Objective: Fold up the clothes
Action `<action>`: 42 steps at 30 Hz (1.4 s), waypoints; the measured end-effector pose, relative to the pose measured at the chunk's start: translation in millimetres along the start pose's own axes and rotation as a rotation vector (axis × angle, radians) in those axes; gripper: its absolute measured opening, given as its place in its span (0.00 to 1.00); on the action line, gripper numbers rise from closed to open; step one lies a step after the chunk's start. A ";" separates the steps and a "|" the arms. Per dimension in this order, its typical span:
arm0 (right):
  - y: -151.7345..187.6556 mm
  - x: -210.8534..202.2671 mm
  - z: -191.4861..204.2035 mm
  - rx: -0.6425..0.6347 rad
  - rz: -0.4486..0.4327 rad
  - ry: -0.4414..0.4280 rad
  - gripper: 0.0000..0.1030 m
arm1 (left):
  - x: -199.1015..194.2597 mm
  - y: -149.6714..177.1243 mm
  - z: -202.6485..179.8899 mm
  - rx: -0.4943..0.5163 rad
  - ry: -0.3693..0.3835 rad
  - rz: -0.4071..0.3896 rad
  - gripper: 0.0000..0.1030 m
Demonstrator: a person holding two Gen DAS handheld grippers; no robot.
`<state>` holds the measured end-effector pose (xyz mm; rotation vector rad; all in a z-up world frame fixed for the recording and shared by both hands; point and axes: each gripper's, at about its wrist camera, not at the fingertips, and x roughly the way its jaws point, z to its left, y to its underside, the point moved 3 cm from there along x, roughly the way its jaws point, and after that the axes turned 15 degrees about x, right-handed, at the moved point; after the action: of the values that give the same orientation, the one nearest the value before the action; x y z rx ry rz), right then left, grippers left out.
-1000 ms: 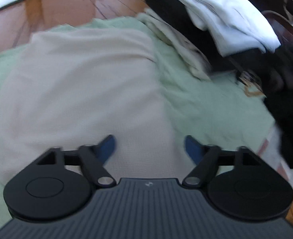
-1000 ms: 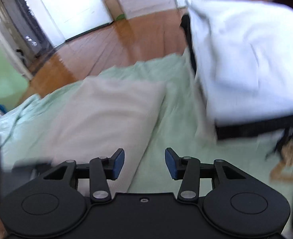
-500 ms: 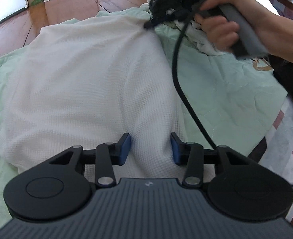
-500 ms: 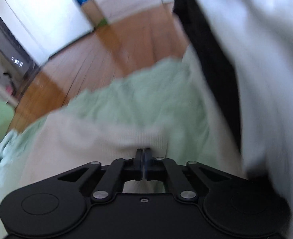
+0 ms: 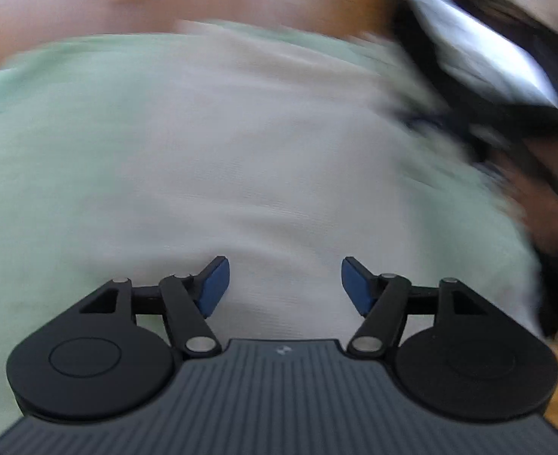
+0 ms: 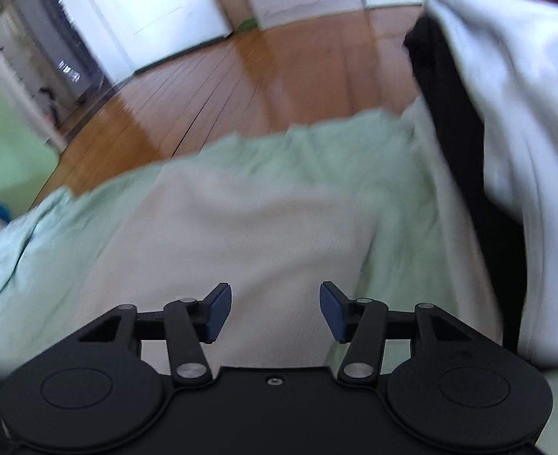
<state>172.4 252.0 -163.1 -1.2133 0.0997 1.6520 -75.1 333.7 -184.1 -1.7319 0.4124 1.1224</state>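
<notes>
Lying flat on a pale green sheet (image 6: 317, 159), the cream cloth (image 6: 241, 227) spreads out directly ahead of both tools. Its long axis runs away from the cameras toward the wood floor (image 6: 241, 76), and in the right wrist view it reads as a rough rectangle with a straight right edge and a fairly square far edge.

The left tool (image 5: 282, 284) stands with its blue pads wide apart and nothing between them, hanging over the near middle of the cloth. The right tool (image 6: 275, 313) is likewise spread and empty, sitting over the near right part, with the cloth's right edge just beside its right pad. So the right tool is the nearer one to that edge; the left tool would have to travel sideways to reach the opposite side, which its blurred view does not show clearly.

The cloth looks like a soft knit with a faint fine weave, limp and thin, likely to bunch if pinched in the middle, not at a border. The sheet beneath is thin and wrinkled and could be caught up along with it.

To the right, a pile (image 6: 525, 94) of white and black garments rises beside the sheet. Whether the cream cloth already lies folded or spread for a fold cannot be settled from its outline alone.
</notes>
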 end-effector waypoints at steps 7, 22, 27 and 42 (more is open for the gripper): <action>30.1 11.7 -47.4 0.260 0.223 -0.068 0.59 | -2.9 22.3 76.9 -0.369 0.012 -0.007 0.68; 97.4 -7.4 -18.3 0.356 0.323 -0.298 0.26 | 25.1 24.7 34.7 -0.308 0.169 -0.060 0.58; 88.4 -28.0 -19.6 0.373 0.305 -0.446 0.27 | 27.5 24.9 31.9 -0.316 0.181 -0.036 0.62; 51.9 -18.8 -64.3 0.414 0.175 -0.175 0.67 | 38.5 22.8 46.1 -0.376 0.320 -0.137 0.26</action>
<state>174.3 178.1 -204.6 -0.7605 0.4275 1.7719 -94.2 371.7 -232.3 -2.2487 0.2813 0.8625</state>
